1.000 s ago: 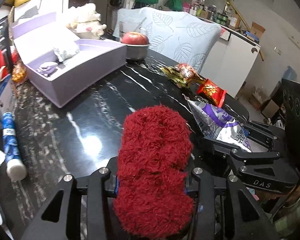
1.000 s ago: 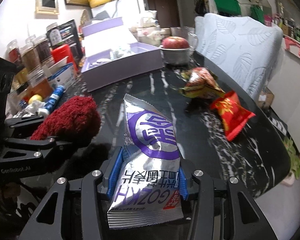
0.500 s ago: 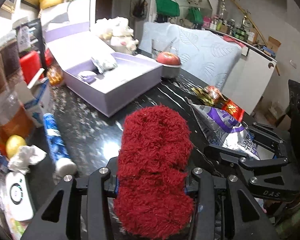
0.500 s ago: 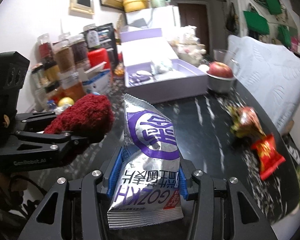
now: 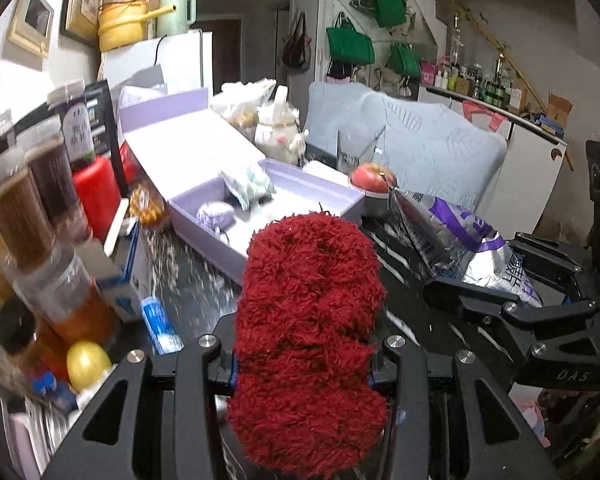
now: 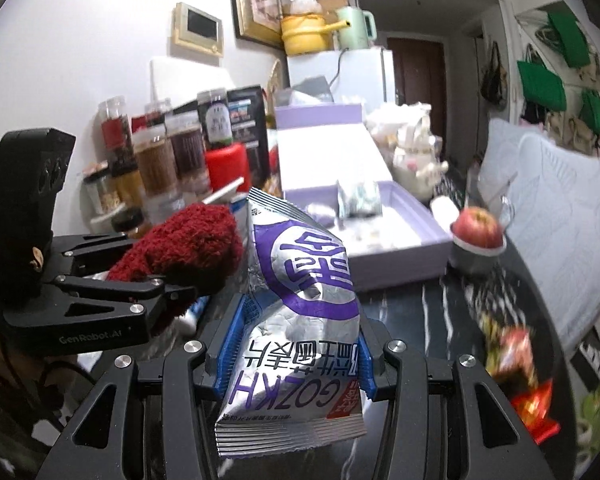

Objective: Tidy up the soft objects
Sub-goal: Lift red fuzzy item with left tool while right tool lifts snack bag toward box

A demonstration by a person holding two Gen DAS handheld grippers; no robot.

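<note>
A fuzzy red soft object (image 5: 308, 320) is clamped between the jaws of the left hand-held gripper (image 5: 304, 364), raised above the dark marbled worktop (image 5: 196, 280). A silver and purple snack bag (image 6: 300, 304) is gripped by the right hand-held gripper (image 6: 296, 356), its lower end pinched between the blue pads (image 6: 230, 340). In the left wrist view, the bag is seen at 3 o'clock of the red object. An open lilac box (image 5: 220, 248) is seen at 12 o'clock beyond both, resting on the worktop with small packets inside. An apple (image 6: 478, 226) in a metal bowl (image 6: 472, 258) stands just beside the box at its 3 o'clock side.
</note>
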